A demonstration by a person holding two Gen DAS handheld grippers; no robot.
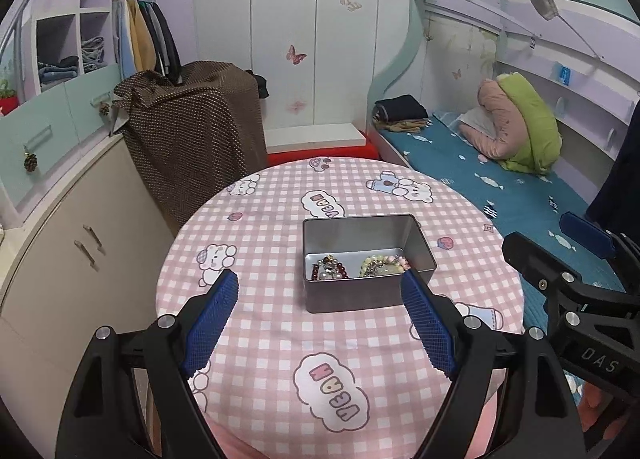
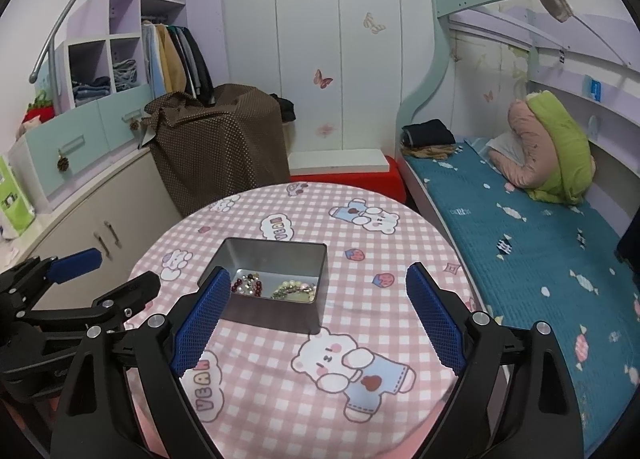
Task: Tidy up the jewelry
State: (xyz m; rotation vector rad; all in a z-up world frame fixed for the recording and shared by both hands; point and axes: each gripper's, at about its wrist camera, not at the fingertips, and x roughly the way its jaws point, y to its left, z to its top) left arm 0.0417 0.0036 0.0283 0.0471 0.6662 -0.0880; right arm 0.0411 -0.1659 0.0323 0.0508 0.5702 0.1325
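Note:
An open grey metal tin (image 1: 362, 295) stands in the middle of a round table with a pink checked cloth (image 1: 256, 243). Inside lie a dark red bead bracelet (image 1: 330, 269) and a pale green bead bracelet (image 1: 382, 265). My left gripper (image 1: 320, 291) is open and empty, hovering just in front of the tin. In the right wrist view the tin (image 2: 276, 313) holds the red bracelet (image 2: 248, 285) and the green bracelet (image 2: 292, 289). My right gripper (image 2: 318, 285) is open and empty, near the tin's right front. Each gripper shows at the other view's edge.
A brown dotted covered case (image 1: 192, 131) stands behind the table on the left. A bed with a blue sheet (image 1: 500, 179) runs along the right. A cabinet (image 1: 80, 251) stands to the left. A red box (image 2: 352, 179) sits beyond the table.

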